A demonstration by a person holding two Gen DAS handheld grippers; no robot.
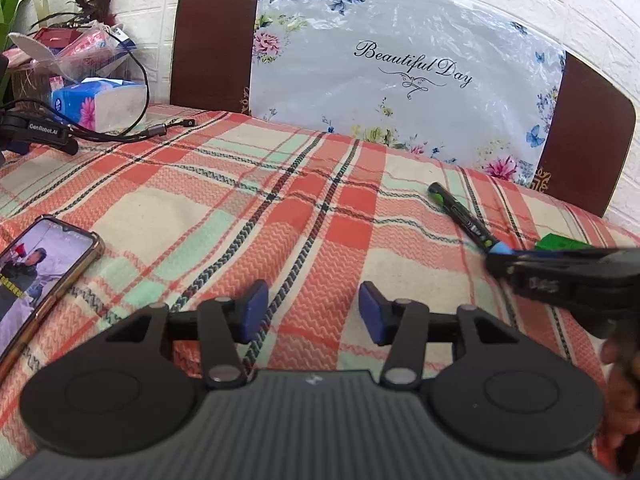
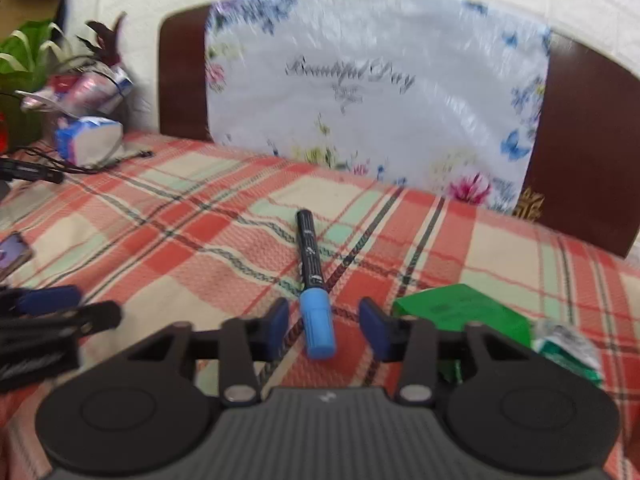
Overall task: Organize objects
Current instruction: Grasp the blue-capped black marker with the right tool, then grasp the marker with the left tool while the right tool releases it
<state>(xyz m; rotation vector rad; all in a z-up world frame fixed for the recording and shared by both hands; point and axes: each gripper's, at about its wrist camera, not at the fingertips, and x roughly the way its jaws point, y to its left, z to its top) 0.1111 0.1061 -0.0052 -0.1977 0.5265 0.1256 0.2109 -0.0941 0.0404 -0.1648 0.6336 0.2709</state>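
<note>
A black marker (image 2: pixel 310 256) with a blue cap (image 2: pixel 318 326) lies on the plaid tablecloth (image 2: pixel 180 240). My right gripper (image 2: pixel 324 326) is open, its blue pads on either side of the cap without touching it. In the left wrist view the same marker (image 1: pixel 460 218) lies at the right, with the right gripper (image 1: pixel 560 272) at its capped end. My left gripper (image 1: pixel 312 312) is open and empty above the cloth. A green box (image 2: pixel 464 312) and a green foil packet (image 2: pixel 568 348) lie just right of the right gripper.
A phone (image 1: pixel 36 276) with a lit screen lies at the left. A tissue pack (image 1: pixel 100 102), cables (image 1: pixel 132 128), a black device (image 1: pixel 36 130) and clutter sit at the back left. A floral plastic-wrapped board (image 1: pixel 400 80) leans on the brown headboard (image 1: pixel 212 40) behind.
</note>
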